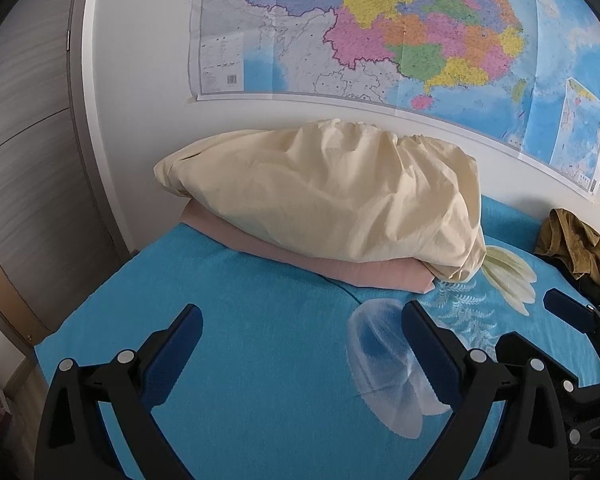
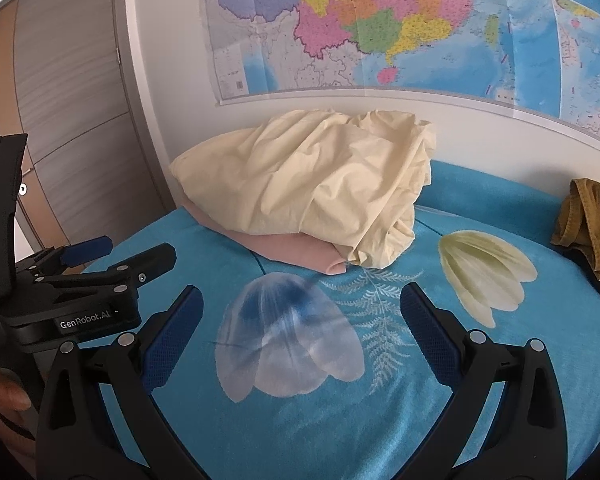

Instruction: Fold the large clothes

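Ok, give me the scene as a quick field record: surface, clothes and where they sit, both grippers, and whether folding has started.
surface: bed with blue floral sheet
cream garment: crumpled heap at the wall side, lying on the pink one
pink garment: folded flat beneath the cream heap
mustard garment: bunched at the right edge of the bed
wall: map above the bed
left gripper: open, empty, above the sheet
right gripper: open, empty, above the sheet
folding: not started; no cloth held
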Available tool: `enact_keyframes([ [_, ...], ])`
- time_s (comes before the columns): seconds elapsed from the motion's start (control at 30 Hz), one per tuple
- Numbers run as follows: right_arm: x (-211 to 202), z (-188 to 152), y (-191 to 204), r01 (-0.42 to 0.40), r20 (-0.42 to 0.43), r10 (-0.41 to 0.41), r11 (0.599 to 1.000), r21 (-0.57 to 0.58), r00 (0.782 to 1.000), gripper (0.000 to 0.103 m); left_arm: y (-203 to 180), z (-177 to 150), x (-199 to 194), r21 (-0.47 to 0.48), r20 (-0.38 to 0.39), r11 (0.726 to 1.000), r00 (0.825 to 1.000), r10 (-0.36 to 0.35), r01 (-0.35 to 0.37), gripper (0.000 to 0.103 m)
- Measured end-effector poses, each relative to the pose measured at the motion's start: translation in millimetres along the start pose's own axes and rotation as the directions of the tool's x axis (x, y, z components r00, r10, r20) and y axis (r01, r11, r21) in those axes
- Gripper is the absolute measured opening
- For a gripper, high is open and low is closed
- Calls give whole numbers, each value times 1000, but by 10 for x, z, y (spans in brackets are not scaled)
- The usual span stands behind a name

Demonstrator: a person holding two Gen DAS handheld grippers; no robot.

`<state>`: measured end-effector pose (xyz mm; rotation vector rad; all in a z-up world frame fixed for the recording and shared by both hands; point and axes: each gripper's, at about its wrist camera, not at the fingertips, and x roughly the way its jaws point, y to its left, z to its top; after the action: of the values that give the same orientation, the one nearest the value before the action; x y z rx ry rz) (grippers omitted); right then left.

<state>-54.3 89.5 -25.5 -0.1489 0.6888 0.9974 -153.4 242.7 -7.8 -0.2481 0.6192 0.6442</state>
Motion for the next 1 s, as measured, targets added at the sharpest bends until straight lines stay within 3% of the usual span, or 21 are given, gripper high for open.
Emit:
enact_keyframes([
  [1.0,-33,-39,25,-6,-6,6,1000,2,1000,97,-14,-57,-31,13,-1,1000,1000,6,-6,96],
])
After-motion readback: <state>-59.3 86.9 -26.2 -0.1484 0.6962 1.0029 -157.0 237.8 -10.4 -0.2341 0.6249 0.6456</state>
